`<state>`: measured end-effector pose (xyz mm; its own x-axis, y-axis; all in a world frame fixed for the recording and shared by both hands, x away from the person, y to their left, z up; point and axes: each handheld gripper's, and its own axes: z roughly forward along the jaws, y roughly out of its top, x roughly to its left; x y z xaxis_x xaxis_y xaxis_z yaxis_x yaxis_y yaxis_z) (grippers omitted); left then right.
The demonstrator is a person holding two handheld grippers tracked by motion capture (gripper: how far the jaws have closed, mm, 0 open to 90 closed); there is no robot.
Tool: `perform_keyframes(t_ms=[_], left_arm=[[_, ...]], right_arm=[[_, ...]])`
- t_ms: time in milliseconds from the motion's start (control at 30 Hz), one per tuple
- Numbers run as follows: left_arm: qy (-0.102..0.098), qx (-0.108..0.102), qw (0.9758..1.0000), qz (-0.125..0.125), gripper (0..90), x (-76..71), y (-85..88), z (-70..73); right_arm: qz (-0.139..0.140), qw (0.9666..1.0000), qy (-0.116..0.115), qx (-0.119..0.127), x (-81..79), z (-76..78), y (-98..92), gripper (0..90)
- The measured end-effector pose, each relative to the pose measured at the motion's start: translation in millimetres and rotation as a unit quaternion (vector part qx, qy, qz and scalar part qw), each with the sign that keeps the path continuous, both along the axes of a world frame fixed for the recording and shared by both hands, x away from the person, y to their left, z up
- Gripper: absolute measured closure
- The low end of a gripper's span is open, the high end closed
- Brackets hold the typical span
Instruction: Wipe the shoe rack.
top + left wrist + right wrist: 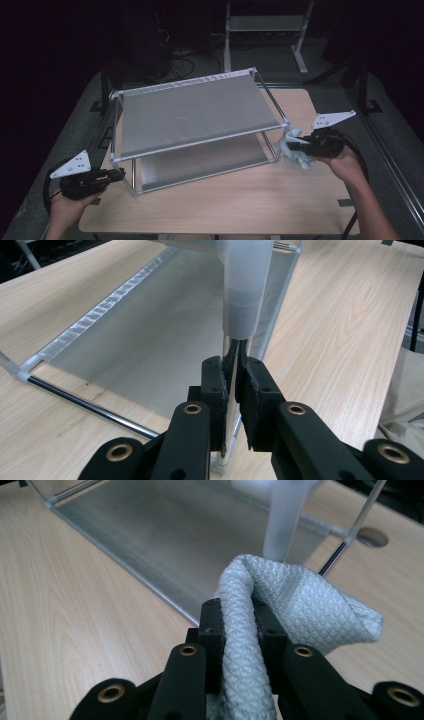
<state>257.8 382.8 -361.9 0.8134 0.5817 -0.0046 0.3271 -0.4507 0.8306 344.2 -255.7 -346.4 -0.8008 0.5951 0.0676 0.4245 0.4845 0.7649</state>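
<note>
Fingers [220, 390] of the left gripper [234, 390] are pinched on the front corner post [231, 347] of the two-tier metal-tube rack with grey fabric shelves [195, 107]. A pale quilted cloth [280, 605] is clamped by the right gripper [240, 625], beside the rack's right end. Wiping is judged in hand; next, the cloth should be brought against a shelf while the rack is steadied.

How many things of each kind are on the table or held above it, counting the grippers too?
Two-tier rack: 1
Light grey cloth: 1
Grippers, left gripper shut on the rack's corner post, right gripper shut on the cloth: 2
Total: 4
</note>
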Motion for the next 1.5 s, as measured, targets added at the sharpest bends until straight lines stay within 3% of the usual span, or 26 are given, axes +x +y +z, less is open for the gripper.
perform_keyframes(t_ms=[233,300,400,600,700,800,967,1067,1167,1367,1500], left_arm=[[0.0,0.0,1.0,-0.001,81.2,0.0,0.4,-0.2],[0.001,0.001,1.0,-0.001,81.2,0.0,0.2,0.1],[0.0,0.002,1.0,-0.001,81.2,0.1,0.1,0.2],[-0.001,0.001,1.0,0.0,81.1,0.1,-0.1,0.0],[-0.001,0.002,1.0,0.001,81.1,-0.1,-0.3,0.0],[-0.001,0.002,1.0,0.001,81.1,0.0,-0.3,0.0],[0.0,0.002,1.0,-0.001,81.2,0.3,0.1,0.0],[0.0,0.002,1.0,0.0,81.1,0.5,0.1,0.0],[0.0,0.002,1.0,0.0,81.2,0.6,0.2,-0.1],[-0.001,0.005,1.0,0.001,81.1,0.4,-0.2,0.3],[0.0,0.005,1.0,0.0,81.1,0.5,-0.1,0.4]], right_arm=[[-0.008,0.9985,0.053,-0.01,8.2,-55.5,5.7,78.0],[-0.007,0.998,0.062,-0.012,8.9,-62.5,7.5,78.0],[-0.001,0.9983,0.055,-0.018,8.1,-56.0,10.5,77.9],[0.009,0.9999,0.007,-0.006,2.7,-9.3,8.8,78.0],[0.009,1.0,0.001,-0.003,2.7,-2.3,7.9,78.0],[0.005,0.9999,0.014,-0.002,5.5,-14.6,8.8,78.0],[-0.006,0.9985,0.054,-0.005,10.7,-54.8,10.2,77.9],[-0.009,0.9978,0.065,-0.011,10.5,-66.5,10.3,77.9],[-0.005,0.9985,0.053,-0.008,8.2,-55.7,8.8,77.9],[0.004,1.0,0.005,0.005,0.5,-7.7,5.6,78.0],[0.006,0.9997,-0.021,0.009,-3.0,15.6,3.7,77.9]])
